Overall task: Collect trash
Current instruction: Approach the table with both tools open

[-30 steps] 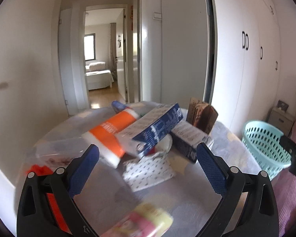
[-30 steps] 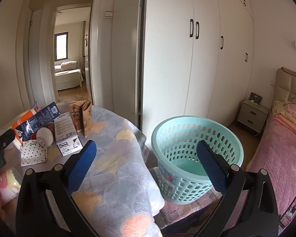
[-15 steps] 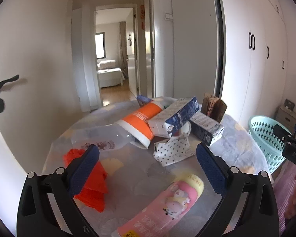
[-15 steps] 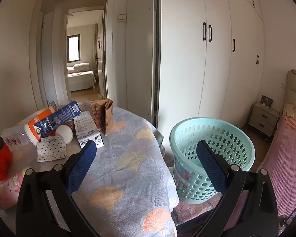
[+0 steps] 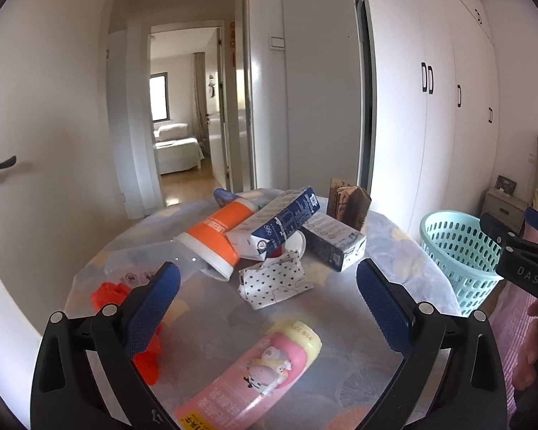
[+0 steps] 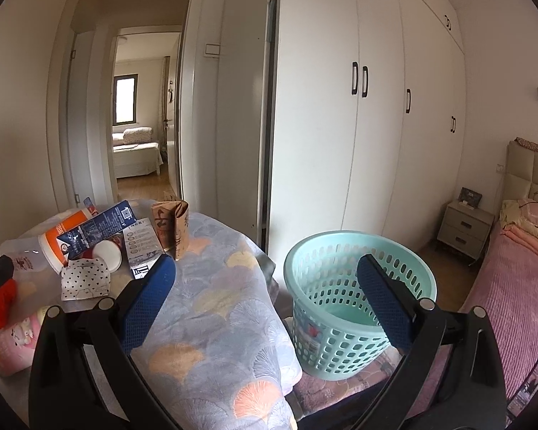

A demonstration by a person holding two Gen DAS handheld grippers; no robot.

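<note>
i hold my left gripper point(image 5: 267, 299) back from the counter point(image 5: 340, 326), fingers apart and empty, so the whole litter shows: pink bottle point(image 5: 254, 372) nearest, milk carton point(image 5: 281, 220) piled farther off. my right gripper point(image 6: 265, 295), also apart, faces the teal basket point(image 6: 358, 308) off the right edge. a second ago the left sat closer in.

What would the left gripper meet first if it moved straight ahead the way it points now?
Probably the polka-dot wrapper, which lies nearest along the open left gripper's line, ahead of the blue carton. Depth is uncertain.
</note>
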